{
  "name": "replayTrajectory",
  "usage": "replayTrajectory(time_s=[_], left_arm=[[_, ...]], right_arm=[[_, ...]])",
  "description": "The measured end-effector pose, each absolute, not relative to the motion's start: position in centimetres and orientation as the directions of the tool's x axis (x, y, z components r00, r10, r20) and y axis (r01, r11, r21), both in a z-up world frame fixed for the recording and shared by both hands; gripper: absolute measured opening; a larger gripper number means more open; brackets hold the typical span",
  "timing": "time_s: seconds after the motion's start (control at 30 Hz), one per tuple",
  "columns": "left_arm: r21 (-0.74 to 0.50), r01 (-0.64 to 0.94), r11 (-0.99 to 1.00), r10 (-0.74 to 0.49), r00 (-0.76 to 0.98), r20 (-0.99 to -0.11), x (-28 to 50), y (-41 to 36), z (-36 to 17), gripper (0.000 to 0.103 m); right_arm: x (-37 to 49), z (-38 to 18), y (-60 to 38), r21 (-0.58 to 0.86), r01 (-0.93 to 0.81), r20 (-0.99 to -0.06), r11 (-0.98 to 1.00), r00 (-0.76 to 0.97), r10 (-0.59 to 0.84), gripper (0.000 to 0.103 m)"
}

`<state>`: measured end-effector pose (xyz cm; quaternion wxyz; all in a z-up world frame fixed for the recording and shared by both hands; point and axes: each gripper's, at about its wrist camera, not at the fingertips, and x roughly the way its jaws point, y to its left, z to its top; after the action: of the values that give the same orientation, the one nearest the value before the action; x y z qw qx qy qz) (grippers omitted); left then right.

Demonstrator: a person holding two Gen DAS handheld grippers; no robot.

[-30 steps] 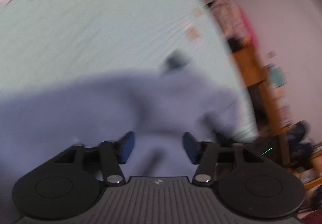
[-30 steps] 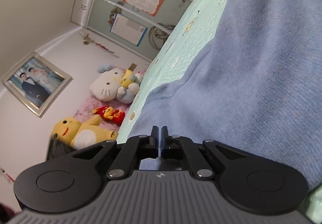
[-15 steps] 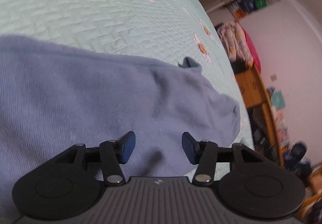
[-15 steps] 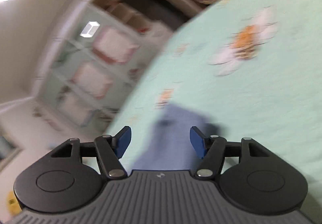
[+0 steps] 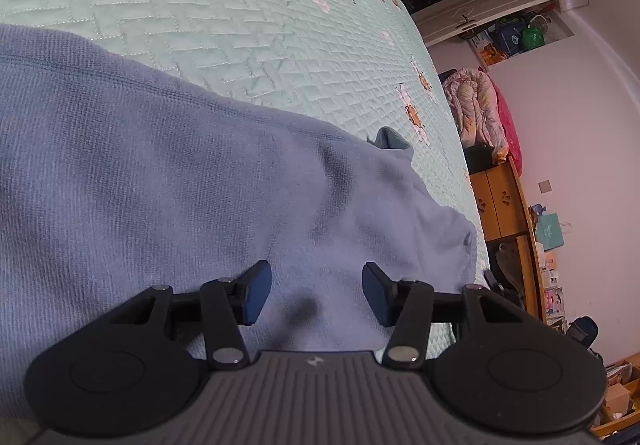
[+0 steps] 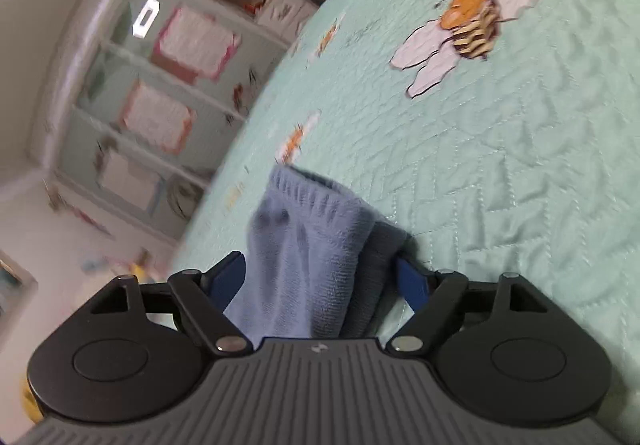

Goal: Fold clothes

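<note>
The blue sweater (image 5: 168, 181) was spread on the green bedspread (image 5: 248, 17). The left gripper (image 5: 316, 295) was held released above it. The right gripper (image 6: 320, 279), jaws just widened, was released around a ribbed cuff (image 6: 308, 201).

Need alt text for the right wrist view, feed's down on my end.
The open right gripper straddles a ribbed cuff of the blue garment, which lies on a mint quilted bedspread with bee designs. Its pads are not visibly pressing the cloth.
</note>
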<state>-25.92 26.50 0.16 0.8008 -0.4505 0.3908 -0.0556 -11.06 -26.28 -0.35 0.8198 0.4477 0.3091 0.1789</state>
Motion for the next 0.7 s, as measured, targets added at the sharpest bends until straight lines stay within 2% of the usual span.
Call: replayTrajectory(time_s=[0.03,0.2,0.33,0.57,0.6,0.63,0.67,0.7], left_arm=[[-0.765,-0.265,0.586,-0.442,0.687,-0.576,-25.9,26.6,0.1,0.055],[-0.764,-0.271,0.585,-0.439,0.687,-0.579,-26.1,26.6,0.2,0.055],[-0.772,-0.271,0.576,-0.435,0.697,-0.569,-26.5,26.7,0.0,0.055],[-0.765,-0.274,0.582,-0.429,0.696,-0.576,-26.7,26.5,0.3,0.055],[-0.754,-0.272,0.598,-0.423,0.693,-0.585,-26.7,26.3,0.5,0.055],[-0.734,-0.263,0.626,-0.415,0.685,-0.599,-26.6,25.9,0.9,0.055],[-0.711,-0.253,0.656,-0.406,0.676,-0.615,-26.6,25.6,1.2,0.055],[-0.691,-0.244,0.680,-0.399,0.668,-0.628,-26.5,25.3,1.4,0.054]], right_arm=[[-11.5,-0.4,-26.7,0.856,0.000,-0.342,0.517,0.752,0.564,0.077],[-11.5,0.1,-26.1,0.825,0.071,-0.460,0.561,0.662,0.592,0.077],[-9.7,-0.6,-25.6,0.849,0.076,-0.440,0.523,0.647,0.622,0.080],[-8.4,-0.7,-24.3,0.825,-0.047,-0.382,0.563,0.689,0.617,0.077],[-8.1,-0.6,-24.2,0.805,-0.051,-0.401,0.592,0.688,0.605,0.066],[-7.8,-0.7,-24.3,0.792,-0.050,-0.416,0.609,0.685,0.598,0.029],[-7.6,-1.0,-24.5,0.806,-0.033,-0.420,0.591,0.671,0.610,0.009],[-7.4,-1.0,-24.7,0.810,-0.029,-0.423,0.586,0.663,0.617,0.009]])
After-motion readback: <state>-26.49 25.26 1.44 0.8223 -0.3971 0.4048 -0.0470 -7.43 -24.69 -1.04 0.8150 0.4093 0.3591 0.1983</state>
